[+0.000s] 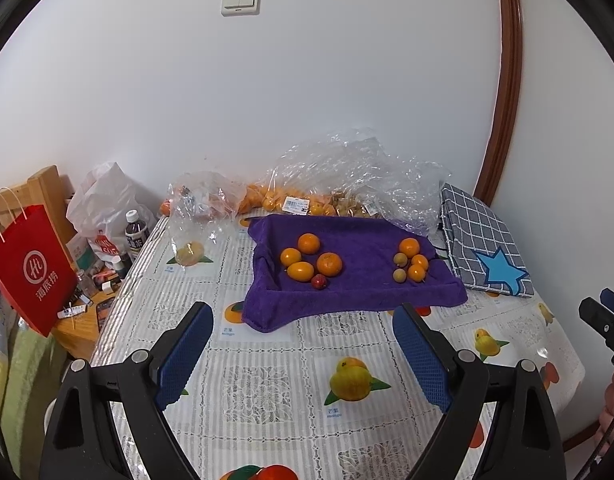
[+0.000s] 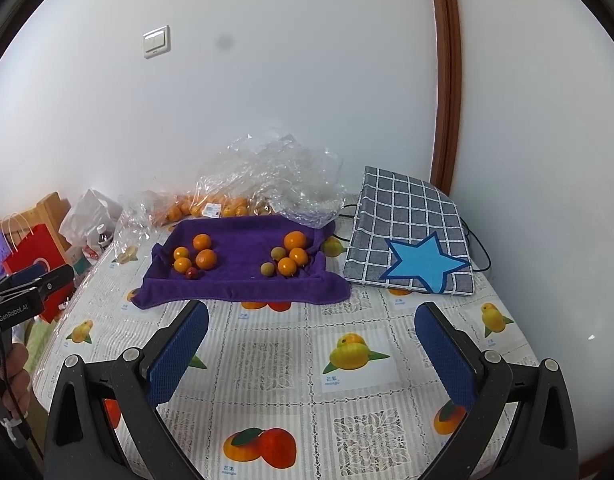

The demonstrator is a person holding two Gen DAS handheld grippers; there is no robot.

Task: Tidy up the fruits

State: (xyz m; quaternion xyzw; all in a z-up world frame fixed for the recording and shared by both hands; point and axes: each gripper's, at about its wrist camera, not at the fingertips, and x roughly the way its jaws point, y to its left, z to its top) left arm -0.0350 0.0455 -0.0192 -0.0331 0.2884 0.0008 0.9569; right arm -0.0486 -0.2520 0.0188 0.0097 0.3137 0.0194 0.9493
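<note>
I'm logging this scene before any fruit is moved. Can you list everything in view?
purple towel: one, mid-table.
orange fruits: seven on the towel, four left, three right.
small red fruit: one, left group.
brownish round fruits: two, right group.
clear plastic bags: several, behind the towel, holding more fruit.
checked cushion: one, grey with blue star, right.
red paper bag: one, left of the table.
tablecloth: white, fruit prints.
left gripper: open, empty.
right gripper: open, empty.

Two clusters of orange fruits (image 1: 309, 260) (image 1: 413, 262), one small red fruit (image 1: 319, 281) among them, lie apart on a purple towel (image 1: 359, 296).
</note>
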